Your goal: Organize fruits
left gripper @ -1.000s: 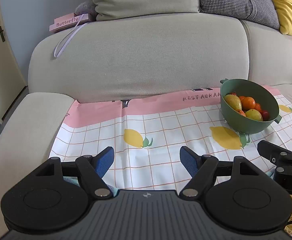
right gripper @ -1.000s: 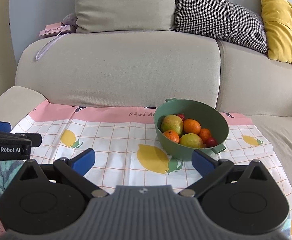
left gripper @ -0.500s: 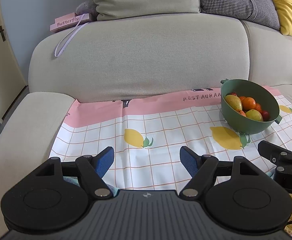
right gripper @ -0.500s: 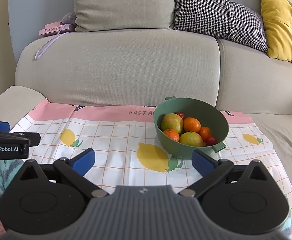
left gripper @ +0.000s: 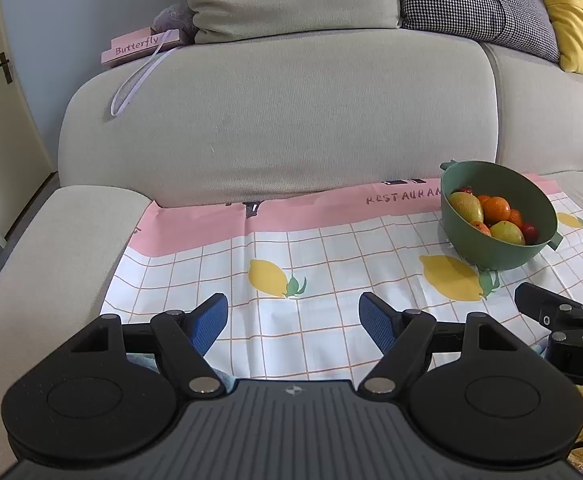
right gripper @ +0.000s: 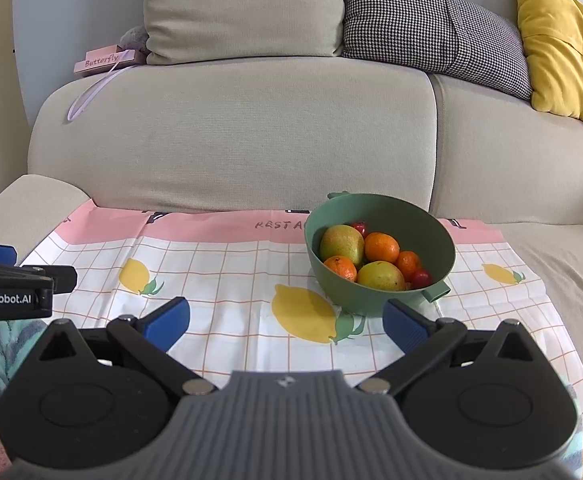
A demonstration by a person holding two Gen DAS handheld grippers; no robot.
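I have the sofa [right gripper: 251, 136] filling both views, with the lemon-print cloth [right gripper: 227, 280] spread over its seat; on the cloth's right half stands the green bowl [right gripper: 445, 256], upright, and all the fruit I can see sits inside it: 2 yellow-green mangoes or pears [right gripper: 341, 243], 3 oranges [right gripper: 381, 246] and at least 2 small red fruits [right gripper: 421, 277], piled touching one another; I see no loose fruit on the cloth; this fits either fruit already gathered in or a full bowl waiting to be sorted out, and I cannot tell which; my right gripper [right gripper: 285, 324] hangs low over the near edge of the cloth, just short of the bowl, fingers spread wide and holding nothing; my left gripper [left gripper: 293, 316] hovers over the cloth's left half, well apart from the bowl, fingers likewise parted and bare; if I do go into the bowl, I judge the right side is the one to use, coming down over the rim, not through the wall; the fruit is round and likely to roll, so I would close across a widest middle, gently.
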